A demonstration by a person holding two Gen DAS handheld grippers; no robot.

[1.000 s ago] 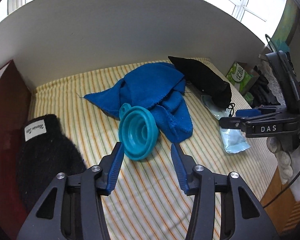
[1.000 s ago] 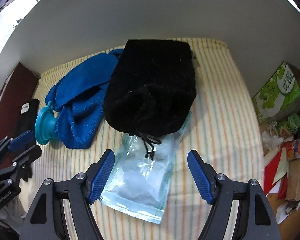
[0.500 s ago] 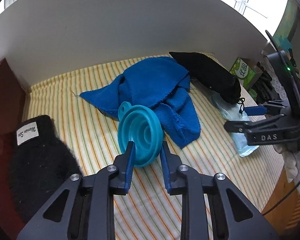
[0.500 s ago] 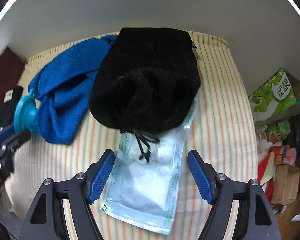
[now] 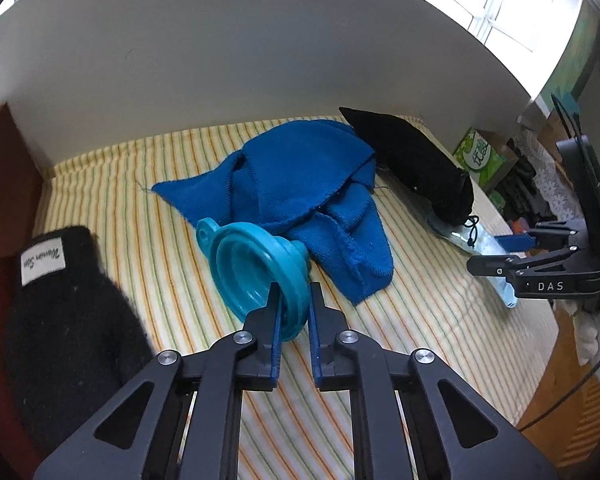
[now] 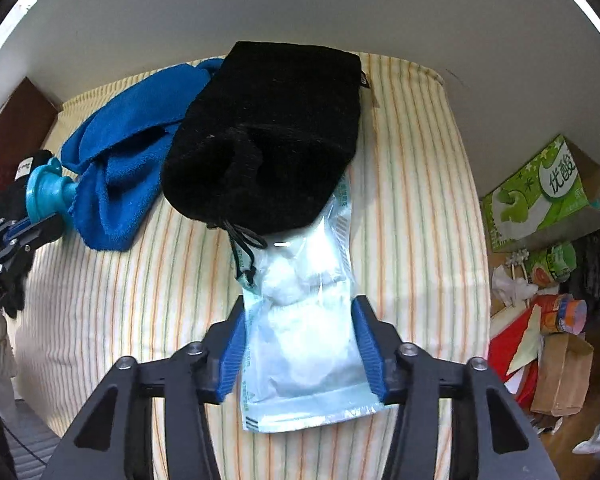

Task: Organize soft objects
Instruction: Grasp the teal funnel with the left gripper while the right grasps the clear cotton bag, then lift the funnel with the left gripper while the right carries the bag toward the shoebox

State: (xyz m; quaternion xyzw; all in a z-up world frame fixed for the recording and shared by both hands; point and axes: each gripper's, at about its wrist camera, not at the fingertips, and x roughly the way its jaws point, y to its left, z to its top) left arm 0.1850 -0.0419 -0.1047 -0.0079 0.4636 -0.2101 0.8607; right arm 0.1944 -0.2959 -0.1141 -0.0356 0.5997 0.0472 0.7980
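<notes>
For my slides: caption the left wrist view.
Left hand-held gripper clamps teal funnel beside blue towel.

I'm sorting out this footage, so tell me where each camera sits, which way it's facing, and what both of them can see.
Left wrist: rides the left gripper, facing the wall over its fingers, which pinch the teal funnel; right gripper visible at right.
Right wrist: rides the right gripper, looking down at the clear packet between its fingers.
Shared: blue towel, black pouch, funnel, packet, striped cloth.
</notes>
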